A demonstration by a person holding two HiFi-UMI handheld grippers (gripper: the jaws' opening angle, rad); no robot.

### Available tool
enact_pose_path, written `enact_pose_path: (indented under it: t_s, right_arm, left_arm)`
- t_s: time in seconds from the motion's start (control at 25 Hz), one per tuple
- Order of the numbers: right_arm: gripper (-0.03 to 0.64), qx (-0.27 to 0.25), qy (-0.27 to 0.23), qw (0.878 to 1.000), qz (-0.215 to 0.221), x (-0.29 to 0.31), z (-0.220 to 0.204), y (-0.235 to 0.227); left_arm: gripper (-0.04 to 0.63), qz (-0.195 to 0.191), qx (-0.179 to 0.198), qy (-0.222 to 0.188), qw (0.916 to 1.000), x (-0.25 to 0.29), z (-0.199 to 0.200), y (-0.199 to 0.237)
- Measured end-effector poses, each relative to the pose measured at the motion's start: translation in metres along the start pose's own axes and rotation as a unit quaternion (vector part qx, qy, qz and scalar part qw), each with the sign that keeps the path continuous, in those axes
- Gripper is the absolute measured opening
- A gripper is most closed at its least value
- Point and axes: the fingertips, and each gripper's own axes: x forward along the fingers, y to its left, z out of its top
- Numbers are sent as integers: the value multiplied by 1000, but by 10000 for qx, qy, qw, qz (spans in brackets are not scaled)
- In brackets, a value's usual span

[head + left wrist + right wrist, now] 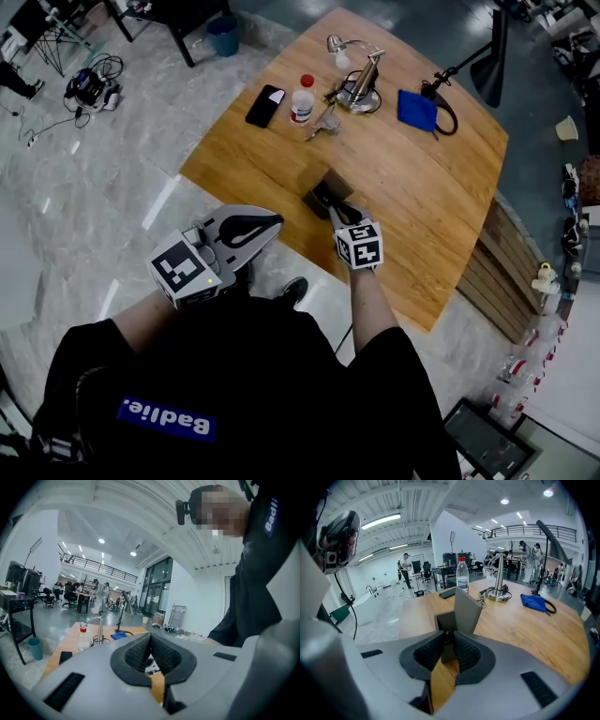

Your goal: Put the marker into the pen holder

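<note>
A small grey box-shaped pen holder (323,190) stands near the front edge of the wooden table (422,216); one side panel sticks up tall in the right gripper view. My right gripper (337,203) reaches over the table edge and is shut on the pen holder's (465,605) near wall, the thin grey wall pinched between its jaws (448,637). A slim grey object, possibly the marker (321,121), lies far off beside the bottle. My left gripper (277,221) hangs off the table by my body, shut and empty (150,638).
At the table's far side are a black phone (265,105), a red-capped bottle (302,98), a metal gooseneck lamp (360,89) and a blue cloth (416,110). A black stand (489,56) rises at the far right. A blue bin (223,36) is on the floor.
</note>
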Motion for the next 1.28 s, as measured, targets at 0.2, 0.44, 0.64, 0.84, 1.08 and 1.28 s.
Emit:
enact_pose_path:
  t_s: [0.2, 0.44, 0.64, 0.84, 1.08, 1.28]
  right_arm:
    - [55, 111, -199, 9996, -137, -19, 8, 1]
    - [55, 362, -925, 9950, -38, -79, 42, 31]
    - [55, 602, -1555, 9859, 126, -129, 71, 68]
    - [55, 592, -2198, 9732, 332, -176, 110, 103]
    - [20, 369, -2655, 9616, 580, -214, 140, 141]
    - [6, 351, -2687, 9611, 528, -221, 142, 151]
  left_arm:
    - [9, -84, -1, -59, 9999, -3, 2, -4]
    - [9, -251, -23, -126, 9996, -4, 5, -9]
    - [9, -501, 16, -195, 9986, 0, 7, -17]
    - [9, -796, 101, -213, 9966, 7, 7, -29]
    - [9, -1119, 169, -321, 9931, 11, 18, -48]
    - [9, -1189, 153, -298, 9923, 10, 15, -52]
